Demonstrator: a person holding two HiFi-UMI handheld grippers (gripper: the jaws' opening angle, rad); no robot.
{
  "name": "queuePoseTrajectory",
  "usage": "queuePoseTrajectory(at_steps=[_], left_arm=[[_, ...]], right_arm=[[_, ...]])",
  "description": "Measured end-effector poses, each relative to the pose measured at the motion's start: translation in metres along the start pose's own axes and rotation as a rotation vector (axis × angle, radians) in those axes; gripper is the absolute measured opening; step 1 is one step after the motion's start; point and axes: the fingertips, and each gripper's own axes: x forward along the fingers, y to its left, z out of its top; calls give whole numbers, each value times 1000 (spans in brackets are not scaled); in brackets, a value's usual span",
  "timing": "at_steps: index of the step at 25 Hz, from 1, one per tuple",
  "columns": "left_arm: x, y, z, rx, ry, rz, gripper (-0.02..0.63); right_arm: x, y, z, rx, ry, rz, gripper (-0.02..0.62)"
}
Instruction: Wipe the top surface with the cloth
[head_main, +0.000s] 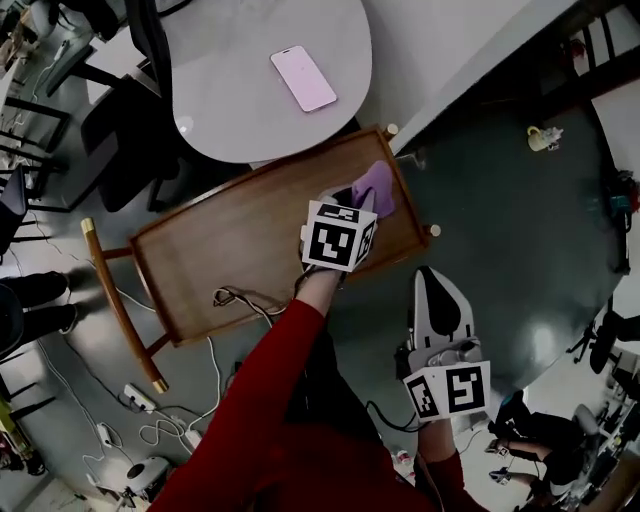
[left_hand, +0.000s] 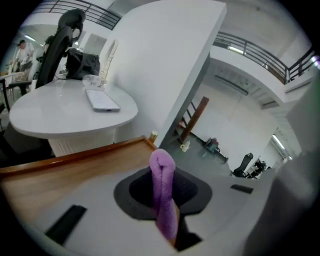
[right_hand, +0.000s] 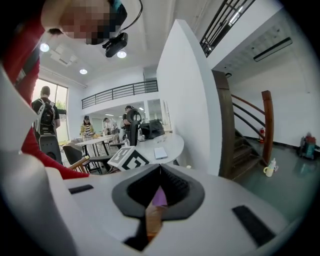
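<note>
Grey, shiny floor all around in the head view, with white cables (head_main: 165, 425) at the lower left. At the middle of the frame, one wooden table (head_main: 235, 255) with a raised rim and a brown top. Above it, one round white table (head_main: 225, 110), carrying one pale pink phone (head_main: 303, 77) that lies flat. At the upper right, on the floor, one small pale cup (head_main: 543, 138).

Two grippers counted, each with one white cube. On the cube faces, black square markers made of blocks, nothing to read as words.

Left gripper (head_main: 362, 197) over the right end of the wooden table, at the end of a red sleeve (head_main: 270, 400), its cube (head_main: 338, 236) turned toward the camera. Jaws pressed together on one purple cloth (head_main: 376, 187), held as a folded strip that stands up between them in the left gripper view. Cloth down at the upper right corner of the wooden top, just beside the rim; cannot tell if really touching the wood.

Right gripper (head_main: 431, 273) at the lower right, over the floor, apart from the wooden table, tips pointing up the frame. Jaws together, with nothing between them; through the thin slit, only a strip of brown wood and a bit of purple. Second cube (head_main: 450, 390) below it in the frame.

Far at the left in the right gripper view, some persons standing near other tables, too small to count well.
</note>
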Motion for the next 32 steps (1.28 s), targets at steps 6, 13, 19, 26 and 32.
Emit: queuePoseTrajectory(at_steps=[6, 13, 19, 26, 32], left_arm=[[-109, 102, -56, -42, 58, 251, 57], [-265, 202, -120, -185, 48, 565, 57], [-326, 237, -152, -172, 95, 722, 57], [-311, 169, -101, 101, 14, 624, 57], [-176, -9, -37, 6, -129, -29, 57]], right_arm=[[23, 40, 0, -25, 17, 142, 12], [50, 102, -5, -64, 40, 343, 12], [57, 131, -14, -93, 48, 383, 12], [34, 97, -20, -54, 9, 230, 12], [-39, 16, -14, -3, -29, -51, 12]])
